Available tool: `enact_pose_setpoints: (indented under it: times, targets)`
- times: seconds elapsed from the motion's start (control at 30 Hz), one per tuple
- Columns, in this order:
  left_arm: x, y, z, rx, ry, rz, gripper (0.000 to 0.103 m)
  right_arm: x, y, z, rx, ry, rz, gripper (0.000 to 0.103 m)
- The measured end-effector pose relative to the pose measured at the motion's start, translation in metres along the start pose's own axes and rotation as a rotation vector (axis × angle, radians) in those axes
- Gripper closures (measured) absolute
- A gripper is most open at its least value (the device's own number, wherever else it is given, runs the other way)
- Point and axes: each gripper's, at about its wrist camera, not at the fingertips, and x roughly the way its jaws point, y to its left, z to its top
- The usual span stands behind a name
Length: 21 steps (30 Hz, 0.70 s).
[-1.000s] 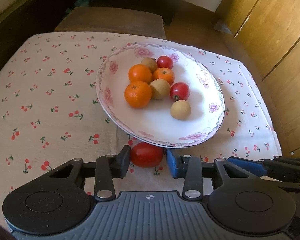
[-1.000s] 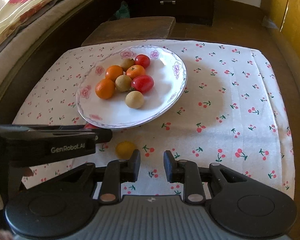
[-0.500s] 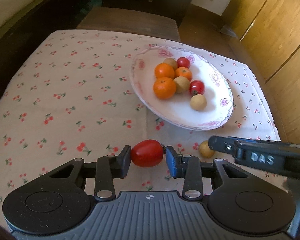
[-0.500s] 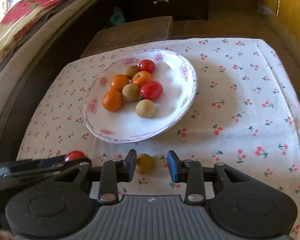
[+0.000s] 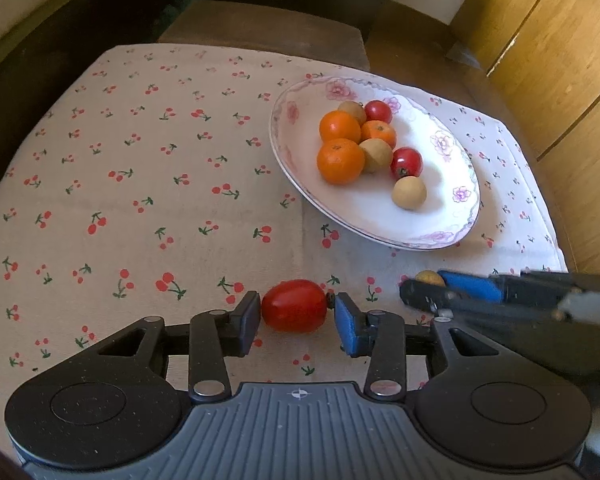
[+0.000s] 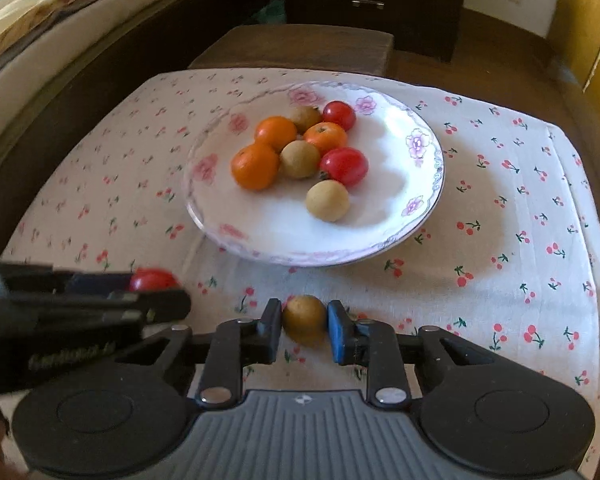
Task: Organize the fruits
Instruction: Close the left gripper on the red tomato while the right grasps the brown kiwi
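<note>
Most of the fruit already lies gathered on the white oval porcelain plate with pink flower trim (image 5: 456, 204), in the upper right of the left wrist view: three round orange tangerines (image 5: 340, 161), three tan round longan-like fruits (image 5: 409, 193) and two small red tomatoes (image 5: 406, 162), bunched toward the plate's upper left and leaving its lower right half bare. Two pieces are left, and each is in a claw. The left claw (image 5: 296, 316) pinches a glossy red oval tomato (image 5: 294, 311) between its black and blue pads, low in the frame's centre; I cannot tell whether it is lifted off the cloth. The right claw (image 6: 303, 325) pinches a small brownish-yellow round fruit (image 6: 304, 317) just below the plate's near rim in its own view. By my judgement the task is nearly done: only these two need setting on the plate. The two claws sit close side by side, the right one reaching into the lower right of the left view, so going in one at a time seems wise. The cherry-print tablecloth on the worktop (image 5: 140, 168) offers wide open room at the left, while its right edge falls away close behind the plate.
</note>
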Motion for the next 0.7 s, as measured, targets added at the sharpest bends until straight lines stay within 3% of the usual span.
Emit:
enact_pose_setpoints:
  times: [0.33,0.53,0.7]
  targets:
    - [0.001,0.001,0.001,-0.013,-0.007,0.000,0.051,-0.020,-0.013,-0.020,0.006,0.013,-0.012,0.077]
    - [0.001,0.002,0.007,-0.014,-0.033,0.013,0.040,-0.031,-0.019,-0.027,0.019,0.009,-0.003,0.077]
    - [0.007,-0.003,0.008,-0.008,-0.022,0.015,0.040,-0.030,-0.022,-0.024,0.032,0.009,0.005,0.077]
